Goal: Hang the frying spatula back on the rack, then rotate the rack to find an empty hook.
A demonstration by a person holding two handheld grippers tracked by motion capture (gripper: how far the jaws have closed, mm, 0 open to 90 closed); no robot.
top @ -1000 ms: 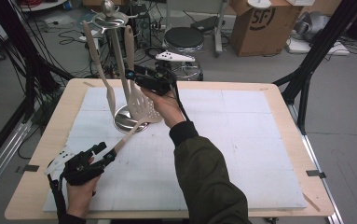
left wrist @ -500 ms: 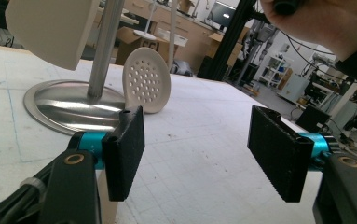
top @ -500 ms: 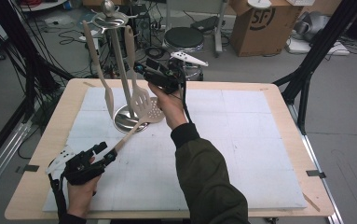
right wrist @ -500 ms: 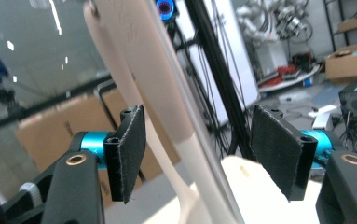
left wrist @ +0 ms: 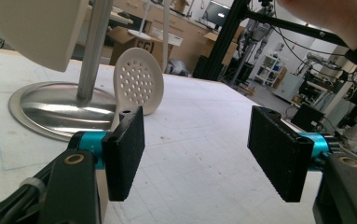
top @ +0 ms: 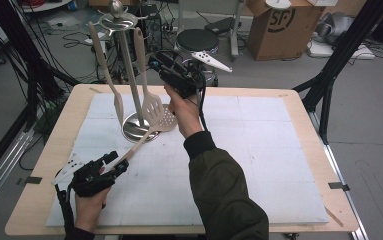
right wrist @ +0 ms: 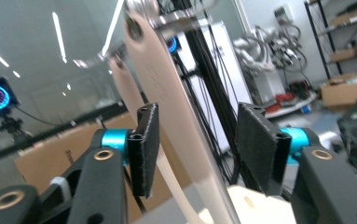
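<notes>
My right tool point(top: 155, 62), jaws just closing but not yet clamped around the hanging turner point(right wrist: 167, 93), should pinch its light, stiff, slippery handle mid-length; my left tool point(top: 116, 161) stands apart, empty.

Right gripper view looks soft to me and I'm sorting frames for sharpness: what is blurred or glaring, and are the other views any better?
Right gripper view: the spatula handle between the jaws is blurred, with ceiling-light streaks behind it. Left gripper view: the jaws and the skimmer are sharp, the stand base shows glare, and the background is soft. High view: evenly lit, slightly grainy.
</notes>
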